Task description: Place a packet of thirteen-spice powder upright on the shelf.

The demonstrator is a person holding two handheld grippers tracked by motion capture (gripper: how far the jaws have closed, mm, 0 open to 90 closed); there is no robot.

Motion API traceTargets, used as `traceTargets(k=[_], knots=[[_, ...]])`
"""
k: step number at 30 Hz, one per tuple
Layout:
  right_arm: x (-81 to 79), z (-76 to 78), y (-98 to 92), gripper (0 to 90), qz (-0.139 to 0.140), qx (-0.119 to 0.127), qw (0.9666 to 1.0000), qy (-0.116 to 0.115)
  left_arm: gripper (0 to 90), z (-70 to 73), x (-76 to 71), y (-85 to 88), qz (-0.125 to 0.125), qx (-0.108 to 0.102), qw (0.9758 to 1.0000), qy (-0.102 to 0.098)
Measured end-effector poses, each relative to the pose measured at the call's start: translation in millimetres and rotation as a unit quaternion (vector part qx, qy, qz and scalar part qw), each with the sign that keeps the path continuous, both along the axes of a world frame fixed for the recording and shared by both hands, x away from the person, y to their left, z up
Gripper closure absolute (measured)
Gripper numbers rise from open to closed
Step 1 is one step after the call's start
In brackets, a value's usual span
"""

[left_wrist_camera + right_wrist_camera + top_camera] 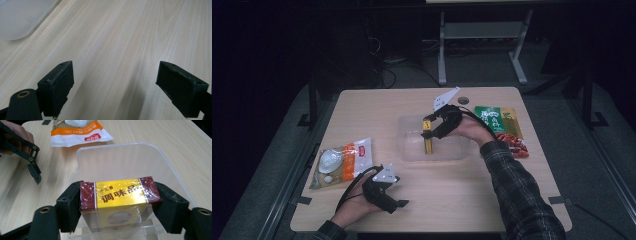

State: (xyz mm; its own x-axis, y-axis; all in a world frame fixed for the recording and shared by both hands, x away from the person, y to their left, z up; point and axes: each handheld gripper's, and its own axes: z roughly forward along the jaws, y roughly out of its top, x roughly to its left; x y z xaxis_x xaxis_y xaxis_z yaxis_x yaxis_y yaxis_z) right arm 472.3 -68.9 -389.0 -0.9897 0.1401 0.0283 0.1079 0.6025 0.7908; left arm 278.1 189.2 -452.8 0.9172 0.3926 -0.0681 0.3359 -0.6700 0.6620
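Two black jaws rise from the bottom of the right gripper view, clamped on the sides of one yellow and dark-red box (120,197); this is the right gripper (120,202), and it holds the box upright inside one clear plastic bin (120,157). In the high view the same right gripper (428,131) sits at the centre of the frame over the bin (412,145), the box (428,145) showing as a yellow strip inside it, roughly in the middle. One table (412,100) of pale wood carries everything. The left gripper (401,203) rests low in the lower left of the high view, on bare wood, well apart from the bin; in the left gripper view its jaws stand wide with nothing between them, only the tabletop (120,37). Three packets lie on the table: one orange and white bag (343,161) at the left edge, one green bag (495,117) at the upper right, and one red packet (513,144) just below the green one. The orange bag (80,130) also appears at the top of the right gripper view.
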Motion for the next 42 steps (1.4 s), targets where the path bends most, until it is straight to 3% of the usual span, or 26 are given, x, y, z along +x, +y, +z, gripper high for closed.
traceTargets(k=[4, 5, 8, 10, 11, 13, 16, 19, 20, 21, 27, 36, 41, 42], knots=[[-4.7, 10.9, -4.7, 19.4, -0.014, 0.014, 0.9998, -0.006, 13.7, -0.7, 0.3, -0.4, 0.002, -0.003, 1.0, 0.003], [-7.5, 14.4, -5.8, 18.9, -0.022, 0.019, 0.9996, 0.0, 13.7, -0.1, 1.2, 0.3, -0.003, 0.006, 1.0, 0.001], [-14.3, 23.4, -10.6, 18.4, -0.032, 0.022, 0.9992, -0.003, 13.7, -0.7, 0.6, -1.1, -0.002, 0.002, 1.0, 0.001], [-19.2, 28.3, -14.3, 18.0, -0.042, 0.017, 0.9989, -0.01, 13.7, 0.1, 0.8, -0.9, -0.006, 0.006, 1.0, 0.0], [-23.4, 30.7, -15.3, 18.1, -0.052, 0.015, 0.9985, 0.001, 13.7, 0.3, 0.9, -1.0, -0.006, 0.006, 1.0, 0.001], [-29.2, 34.5, -19.6, 18.4, -0.064, 0.01, 0.9979, -0.006, 13.7, -0.1, 1.1, -1.1, -0.005, 0.003, 1.0, 0.001], [-37.5, 38.2, -25.0, 18.9, -0.082, 0.014, 0.9965, 0.001, 13.7, 0.0, 1.1, -1.2, -0.005, 0.003, 1.0, 0.001], [-42.8, 40.4, -27.5, 18.7, -0.097, 0.0, 0.9953, 0.0, 13.7, 0.0, 1.3, -1.3, -0.004, 0.002, 1.0, 0.002], [-47.3, 40.5, -29.6, 20.0, -0.097, 0.005, 0.9952, -0.012, 13.7, 0.0, 1.3, -1.3, -0.004, 0.001, 1.0, 0.002], [-52.2, 41.5, -31.1, 20.3, -0.103, 0.007, 0.9947, -0.007, 13.7, 0.0, 1.3, -1.3, -0.004, 0.001, 1.0, 0.002], [-76.9, 34.8, -36.9, 20.1, -0.119, -0.007, 0.9928, -0.011, 13.7, 0.6, 1.0, -1.2, 0.001, -0.004, 1.0, 0.004], [-104.1, 19.8, -47.6, 21.0, -0.132, 0.0, 0.991, -0.021, 13.8, 1.7, 1.1, -0.3, 0.003, -0.007, 1.0, -0.002], [-119.1, 11.6, -58.7, 21.0, -0.141, -0.004, 0.9898, -0.018, 13.8, 2.0, 0.7, -0.1, 0.003, -0.008, 1.0, -0.003], [-121.9, 10.6, -61.5, 20.8, -0.146, -0.003, 0.9892, -0.008, 13.8, 2.3, 1.0, 0.5, 0.001, -0.005, 1.0, -0.004]])
